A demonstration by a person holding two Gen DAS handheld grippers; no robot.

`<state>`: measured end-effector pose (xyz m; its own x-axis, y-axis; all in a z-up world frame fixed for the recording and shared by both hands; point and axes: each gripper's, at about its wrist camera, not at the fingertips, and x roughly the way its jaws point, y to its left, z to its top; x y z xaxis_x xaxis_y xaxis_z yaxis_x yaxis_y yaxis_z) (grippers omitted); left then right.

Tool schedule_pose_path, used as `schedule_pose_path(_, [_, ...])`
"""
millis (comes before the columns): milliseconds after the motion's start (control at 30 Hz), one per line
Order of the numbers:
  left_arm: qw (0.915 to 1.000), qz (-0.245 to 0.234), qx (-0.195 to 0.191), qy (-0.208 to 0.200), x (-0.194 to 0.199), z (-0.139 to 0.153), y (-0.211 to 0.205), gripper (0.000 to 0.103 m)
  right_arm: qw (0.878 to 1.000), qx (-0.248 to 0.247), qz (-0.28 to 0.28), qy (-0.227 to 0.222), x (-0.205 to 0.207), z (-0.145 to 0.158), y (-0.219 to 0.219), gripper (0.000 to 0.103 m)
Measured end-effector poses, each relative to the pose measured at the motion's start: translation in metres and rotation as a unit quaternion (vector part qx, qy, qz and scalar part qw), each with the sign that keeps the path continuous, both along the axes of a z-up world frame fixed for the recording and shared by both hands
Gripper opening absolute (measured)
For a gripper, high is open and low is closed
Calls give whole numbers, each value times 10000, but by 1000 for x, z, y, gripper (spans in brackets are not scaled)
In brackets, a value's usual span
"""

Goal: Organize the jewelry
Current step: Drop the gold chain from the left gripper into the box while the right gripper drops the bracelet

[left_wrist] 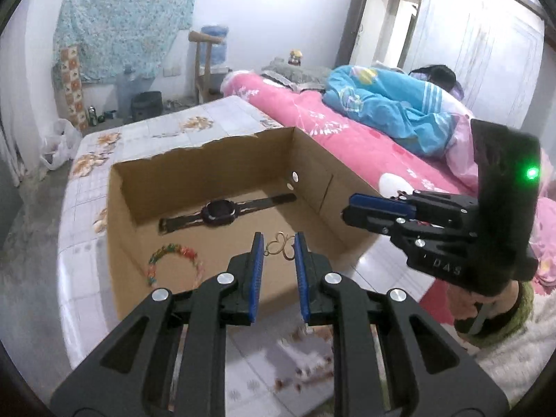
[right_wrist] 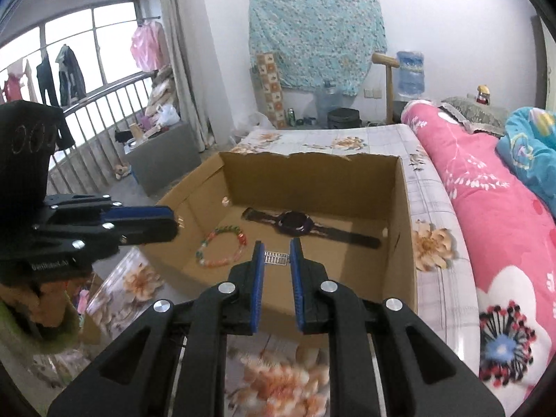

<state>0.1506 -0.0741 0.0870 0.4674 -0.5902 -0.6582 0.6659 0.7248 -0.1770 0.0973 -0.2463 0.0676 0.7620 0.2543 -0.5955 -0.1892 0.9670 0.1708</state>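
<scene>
An open cardboard box (left_wrist: pixel 208 173) (right_wrist: pixel 305 180) stands on a floral-clothed table. On its floor lie a black watch (left_wrist: pixel 217 212) (right_wrist: pixel 293 224) and a colourful bead bracelet (left_wrist: pixel 173 248) (right_wrist: pixel 217 262). My left gripper (left_wrist: pixel 278 239) (right_wrist: pixel 173 224) hovers over the box's near edge, shut on a gold looped ornament (left_wrist: pixel 278 246) at its fingertips. My right gripper (right_wrist: pixel 277 246) (left_wrist: pixel 349 210) hangs beside it at the box's right side, shut on a small silver barred piece (right_wrist: pixel 277 258) that spans its blue pads.
A bed with a pink flowered quilt (right_wrist: pixel 486 215) (left_wrist: pixel 347 139) runs along the table's right side; a person lies on it under a blue blanket (left_wrist: pixel 389 104). A railing (right_wrist: pixel 104 104) and floor clutter are left of the table. A sleeved hand (left_wrist: pixel 504 312) holds the right gripper.
</scene>
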Motion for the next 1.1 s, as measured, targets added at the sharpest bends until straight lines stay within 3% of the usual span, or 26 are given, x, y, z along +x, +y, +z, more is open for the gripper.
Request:
schedule_pose_path(200, [9980, 277, 213, 531, 56, -28, -22, 17, 9993, 53, -80, 352, 46, -18, -6, 16])
schedule_pose_path(267, [9974, 395, 293, 527, 63, -34, -25, 25, 9991, 86, -81, 413, 54, -21, -8, 16])
schedule_pose_path(367, [9967, 515, 100, 616, 71, -37, -19, 31, 9991, 200, -170, 333, 53, -20, -17, 27])
schedule_pose_path(800, [9924, 875, -697, 504, 53, -23, 33, 35, 9969, 559, -543, -37, 15, -4, -45, 30])
schedule_pose_path(1100, [9919, 924, -846, 231, 13, -11, 59, 37, 9966, 707, -417, -74, -2, -2, -34, 41])
